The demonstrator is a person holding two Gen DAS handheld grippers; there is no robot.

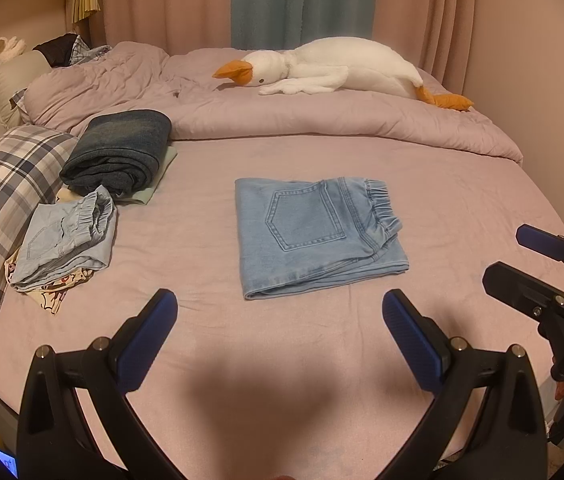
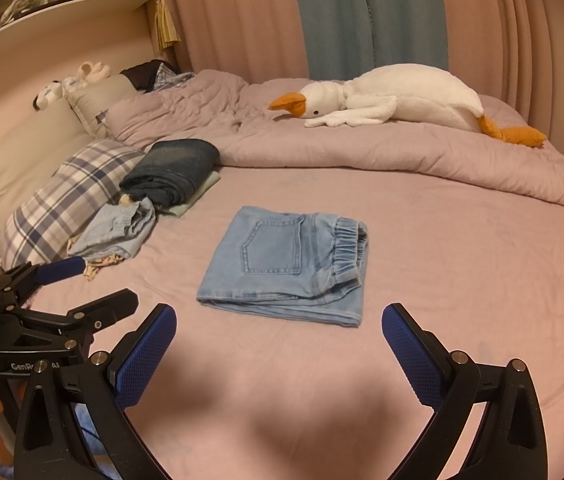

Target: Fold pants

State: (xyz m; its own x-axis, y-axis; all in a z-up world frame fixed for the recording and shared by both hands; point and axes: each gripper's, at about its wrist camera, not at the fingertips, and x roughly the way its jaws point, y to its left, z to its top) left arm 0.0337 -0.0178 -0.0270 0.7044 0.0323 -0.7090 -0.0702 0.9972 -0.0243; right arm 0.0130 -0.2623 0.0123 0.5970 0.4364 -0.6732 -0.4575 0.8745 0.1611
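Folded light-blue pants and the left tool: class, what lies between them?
Only bare pink bedsheet lies between the folded light-blue pants and the open left tool, in the left wrist view.

A wide bed [image 1: 442, 208] with a pinkish sheet fills the room. A rumpled quilt [image 1: 322, 124] lies along its far edge. Pink curtains [image 1: 162, 0] flank a blue-green curtain [image 1: 302, 0] behind. A shelf [image 2: 82, 0] hangs near the headboard [image 2: 10, 148]. The light is warm and dim.

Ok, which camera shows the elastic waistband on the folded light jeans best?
The left wrist view: the waistband lies open on the jeans. The right wrist view shows it bunched, edge-on.
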